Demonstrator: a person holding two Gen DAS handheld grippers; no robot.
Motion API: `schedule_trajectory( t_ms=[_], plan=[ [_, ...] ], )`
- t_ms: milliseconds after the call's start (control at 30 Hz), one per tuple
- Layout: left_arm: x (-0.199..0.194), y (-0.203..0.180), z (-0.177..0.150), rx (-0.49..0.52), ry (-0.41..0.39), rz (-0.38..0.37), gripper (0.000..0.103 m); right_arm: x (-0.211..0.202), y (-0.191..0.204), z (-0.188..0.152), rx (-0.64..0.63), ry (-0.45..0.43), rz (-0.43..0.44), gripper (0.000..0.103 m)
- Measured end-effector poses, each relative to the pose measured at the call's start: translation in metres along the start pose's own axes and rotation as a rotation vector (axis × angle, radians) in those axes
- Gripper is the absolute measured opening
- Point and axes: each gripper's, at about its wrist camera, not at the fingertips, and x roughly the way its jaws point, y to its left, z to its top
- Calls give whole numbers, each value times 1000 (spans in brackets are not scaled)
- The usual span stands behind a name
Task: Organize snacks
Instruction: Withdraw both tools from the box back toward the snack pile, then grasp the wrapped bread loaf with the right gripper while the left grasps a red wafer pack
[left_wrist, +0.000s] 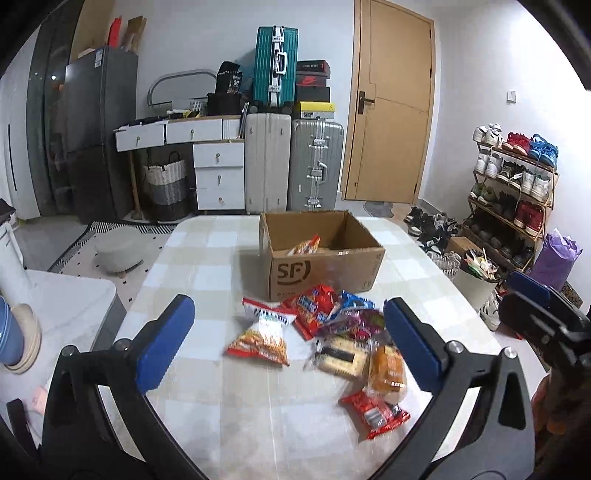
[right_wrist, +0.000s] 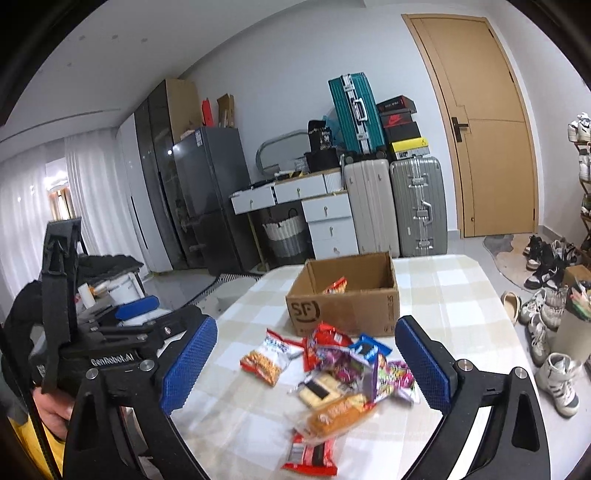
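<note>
A pile of snack packets (left_wrist: 325, 332) lies on the checked table (left_wrist: 207, 266), in front of an open cardboard box (left_wrist: 325, 258) marked SF. One orange packet (left_wrist: 304, 245) lies inside the box. My left gripper (left_wrist: 291, 343) is open and empty, held above the near side of the pile. My right gripper (right_wrist: 304, 363) is open and empty too, over the same pile (right_wrist: 332, 373). The box (right_wrist: 347, 299) stands just beyond it. The right gripper's blue pad also shows at the right edge of the left wrist view (left_wrist: 532, 286).
Suitcases (left_wrist: 291, 162), white drawers (left_wrist: 218, 173) and a door (left_wrist: 391, 103) stand behind the table. A shoe rack (left_wrist: 513, 195) and loose shoes are on the right. A fridge (left_wrist: 96, 133) and a stool (left_wrist: 118, 251) are on the left.
</note>
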Motion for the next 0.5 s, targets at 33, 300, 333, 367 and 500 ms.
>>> schedule_trajectory(
  t_ms=[33,300,333,367,500],
  plan=[
    [2,3,-2,-4,7,1,103,0,0,-6,-4,8,-17,99],
    [32,21,-22,-41,74,1,103,23,-15,-34,59,85,-53,99],
    [36,21,-25,-43,83,0,103,30,-18,-40,69,108,-58,99],
    [39,21,-28,-46,93,-3,103,35,-21,-43,79,127,-57,99],
    [67,22,-35,-47,132,-6,103,63,-34,-66,154,231,-33,99]
  ],
)
